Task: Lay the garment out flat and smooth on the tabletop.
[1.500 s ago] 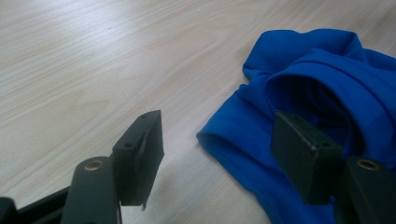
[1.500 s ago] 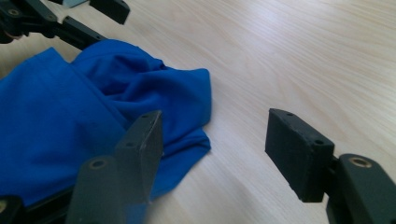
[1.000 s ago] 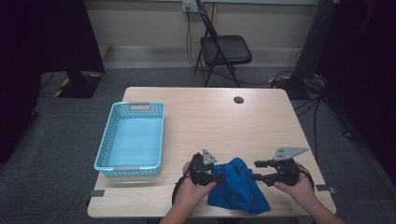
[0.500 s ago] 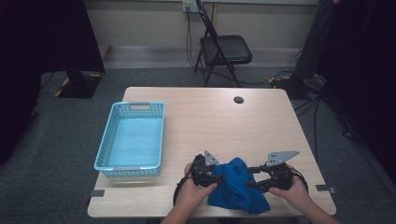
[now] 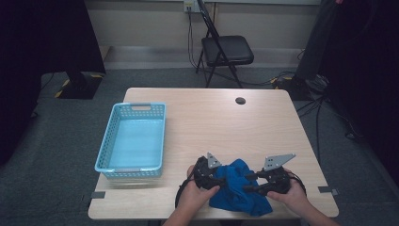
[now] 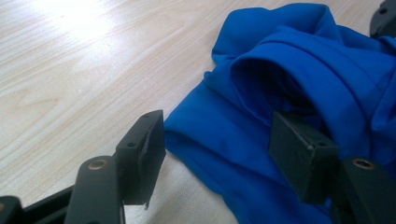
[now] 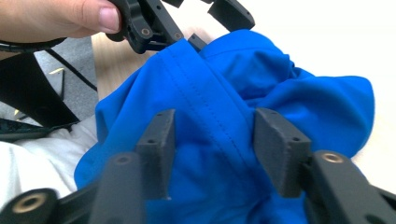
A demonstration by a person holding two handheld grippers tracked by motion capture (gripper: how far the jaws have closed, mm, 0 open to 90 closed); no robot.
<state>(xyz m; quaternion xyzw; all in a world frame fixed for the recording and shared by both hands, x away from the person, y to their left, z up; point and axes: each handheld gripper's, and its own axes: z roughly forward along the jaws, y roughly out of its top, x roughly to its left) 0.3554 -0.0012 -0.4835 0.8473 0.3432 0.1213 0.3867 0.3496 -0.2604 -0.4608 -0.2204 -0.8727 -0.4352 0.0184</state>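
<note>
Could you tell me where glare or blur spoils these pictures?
Left gripper view: glare whitens the table at top left, blue cloth sharp. Right gripper view: table washed out white, near jaws soft. High view: evenly lit table, dark room edges.

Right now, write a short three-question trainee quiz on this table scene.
1. True or false: the blue cloth lies inside the light blue basket.
2. Which lies between the left tool and the right tool? A) the basket B) the cloth C) the dark round spot
3. What stands on the floor beyond the table?

Key
1. False: it lies on the table near the front edge; the basket holds nothing.
2. B
3. A black folding chair.
</note>
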